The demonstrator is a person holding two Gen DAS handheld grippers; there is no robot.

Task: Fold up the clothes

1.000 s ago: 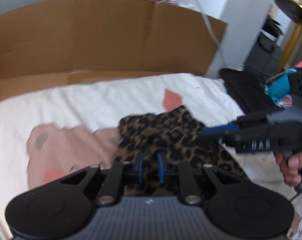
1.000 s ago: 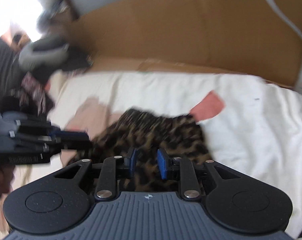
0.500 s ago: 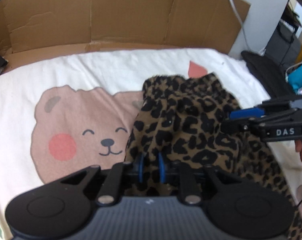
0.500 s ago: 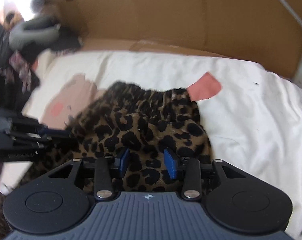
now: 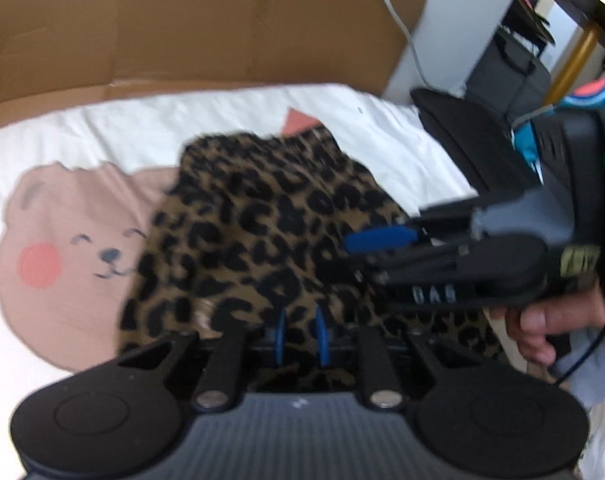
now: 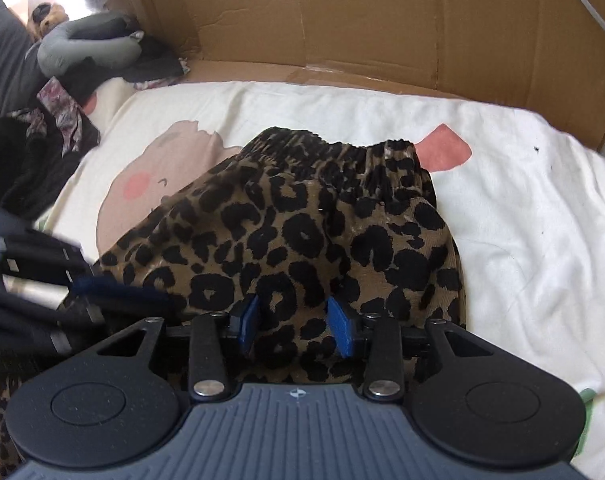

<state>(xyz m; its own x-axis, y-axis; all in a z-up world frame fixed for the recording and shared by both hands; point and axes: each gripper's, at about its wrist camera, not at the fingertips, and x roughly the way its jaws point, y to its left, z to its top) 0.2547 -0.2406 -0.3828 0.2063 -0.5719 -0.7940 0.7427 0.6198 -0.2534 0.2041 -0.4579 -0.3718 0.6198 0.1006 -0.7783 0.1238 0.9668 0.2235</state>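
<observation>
A leopard-print garment [image 6: 310,236] lay on a white bear-print bedsheet [image 6: 522,208], its gathered waistband [image 6: 334,148] at the far side, before a brown cardboard sheet [image 6: 382,20]. The left gripper [image 5: 298,338] had its blue fingers [image 5: 279,336] drawn close together over the garment's near edge; whether cloth was pinched between them could not be told. The right gripper [image 6: 296,326], fingers [image 6: 249,322] spread apart, sat over the fabric without clamping it. A person's hand [image 5: 550,326] held it.

White bear-print bedspread [image 6: 522,216], leopard-print garment [image 6: 302,232] spread on it, dark clothes pile [image 6: 26,152] at left edge
</observation>
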